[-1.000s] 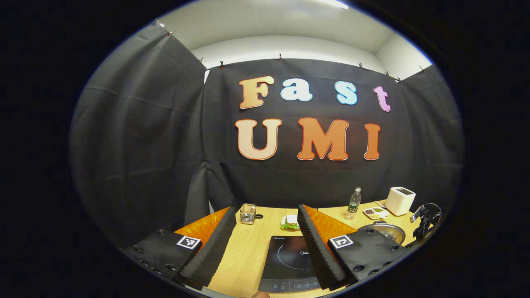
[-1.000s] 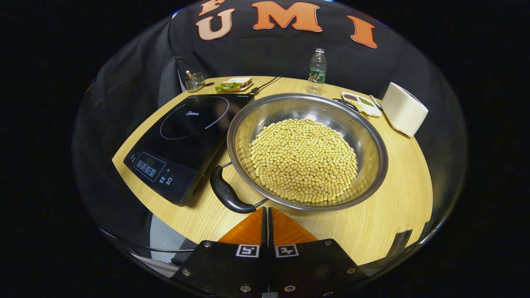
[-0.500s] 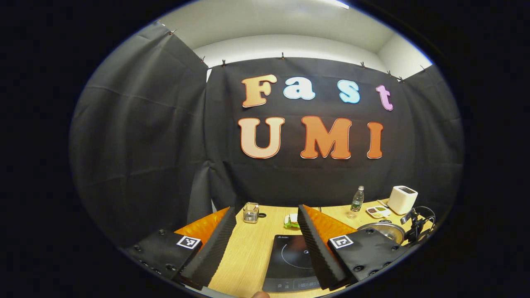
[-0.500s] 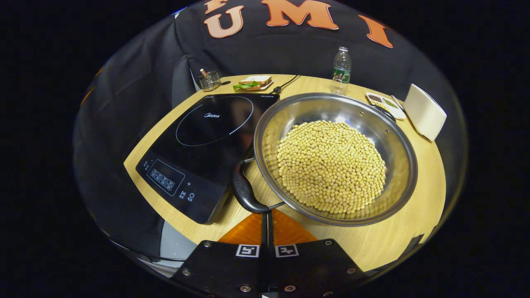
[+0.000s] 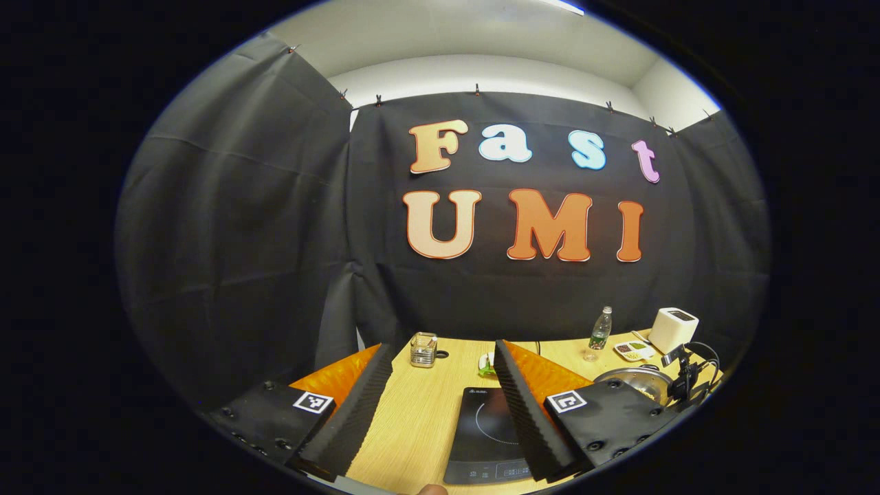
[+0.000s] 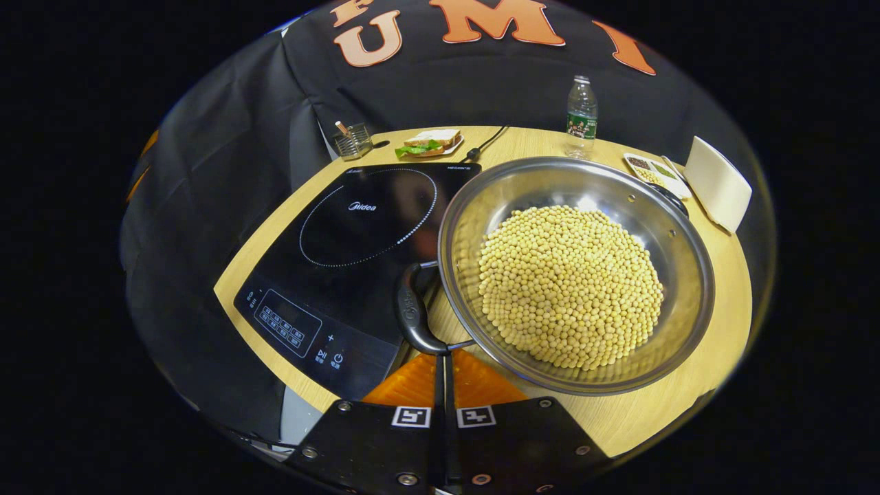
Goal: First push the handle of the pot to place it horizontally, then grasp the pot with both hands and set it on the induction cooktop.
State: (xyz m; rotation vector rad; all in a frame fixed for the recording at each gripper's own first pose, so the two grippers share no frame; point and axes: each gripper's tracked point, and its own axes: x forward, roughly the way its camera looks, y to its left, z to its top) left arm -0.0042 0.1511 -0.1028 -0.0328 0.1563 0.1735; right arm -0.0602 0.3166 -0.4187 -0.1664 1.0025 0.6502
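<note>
A steel pot heaped with yellow beans stands on the wooden table, right of the black induction cooktop. Its near black handle points toward the cooktop's edge; a second handle shows at the far rim. My right gripper is shut, its tips against the near end of the black handle. In the left gripper view my left gripper is open and empty, held above the table with the cooktop between its fingers. The pot and the other gripper lie far right.
Along the back edge stand a glass holder, a sandwich on a plate, a water bottle, a small dish of seasonings and a white toaster. A black cable runs behind the cooktop.
The pot has turned: its black handle swung from the front toward the cooktop with the shut right gripper behind it. The left gripper drifted slightly, staying open.
</note>
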